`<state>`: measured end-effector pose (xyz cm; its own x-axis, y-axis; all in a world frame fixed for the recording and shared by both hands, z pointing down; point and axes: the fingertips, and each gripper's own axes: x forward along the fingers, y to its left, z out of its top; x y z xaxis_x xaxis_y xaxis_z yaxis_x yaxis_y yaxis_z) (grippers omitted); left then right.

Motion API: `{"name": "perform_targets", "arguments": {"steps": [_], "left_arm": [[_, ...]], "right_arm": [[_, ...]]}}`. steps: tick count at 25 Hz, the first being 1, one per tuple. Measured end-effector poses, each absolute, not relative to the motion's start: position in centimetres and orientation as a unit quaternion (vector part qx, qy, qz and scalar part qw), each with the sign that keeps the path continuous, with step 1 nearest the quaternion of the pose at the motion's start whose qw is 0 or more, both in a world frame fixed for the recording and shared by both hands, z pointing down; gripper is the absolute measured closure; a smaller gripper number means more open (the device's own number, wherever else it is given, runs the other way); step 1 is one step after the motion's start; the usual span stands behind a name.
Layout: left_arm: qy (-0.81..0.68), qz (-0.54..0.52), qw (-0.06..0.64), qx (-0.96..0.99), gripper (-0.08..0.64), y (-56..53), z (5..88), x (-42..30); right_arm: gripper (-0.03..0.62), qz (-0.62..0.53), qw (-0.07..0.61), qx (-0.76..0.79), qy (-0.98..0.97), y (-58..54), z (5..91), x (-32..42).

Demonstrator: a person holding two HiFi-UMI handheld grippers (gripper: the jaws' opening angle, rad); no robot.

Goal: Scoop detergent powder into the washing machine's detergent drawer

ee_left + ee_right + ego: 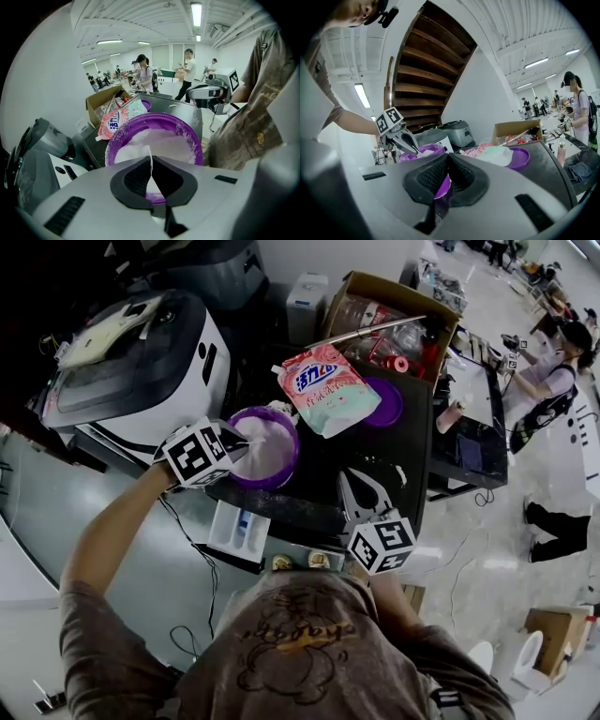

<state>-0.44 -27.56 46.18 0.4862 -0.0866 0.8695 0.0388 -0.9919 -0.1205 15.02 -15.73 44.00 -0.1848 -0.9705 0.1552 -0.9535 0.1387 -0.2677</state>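
Note:
A purple tub (284,424) of white detergent powder (161,143) stands on the dark top of the washing machine (375,460). My left gripper (242,441) reaches over the tub's near rim, shut on a thin white scoop (151,158) whose end lies at the powder. The left gripper (417,150) also shows in the right gripper view, above the tub. At the machine's front edge, to the right of the tub, my right gripper (347,480) hovers shut and empty. The white detergent drawer (238,530) stands pulled out below the tub.
A pink detergent bag (327,387) lies behind the tub, beside a purple lid (387,402). A cardboard box (398,322) of clutter stands at the back. A white appliance (141,357) sits to the left. People work at benches to the right.

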Motion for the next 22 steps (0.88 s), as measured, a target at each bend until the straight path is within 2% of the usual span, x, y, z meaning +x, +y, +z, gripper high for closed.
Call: {"name": "perform_targets", "arguments": {"steps": [22], "left_arm": [[-0.068,-0.540,0.007,-0.839,0.535,-24.3,46.4,-0.7]], "right_arm": [[0.589,-0.152,0.024,-0.637,0.756,-15.9,43.9,15.6]]}}
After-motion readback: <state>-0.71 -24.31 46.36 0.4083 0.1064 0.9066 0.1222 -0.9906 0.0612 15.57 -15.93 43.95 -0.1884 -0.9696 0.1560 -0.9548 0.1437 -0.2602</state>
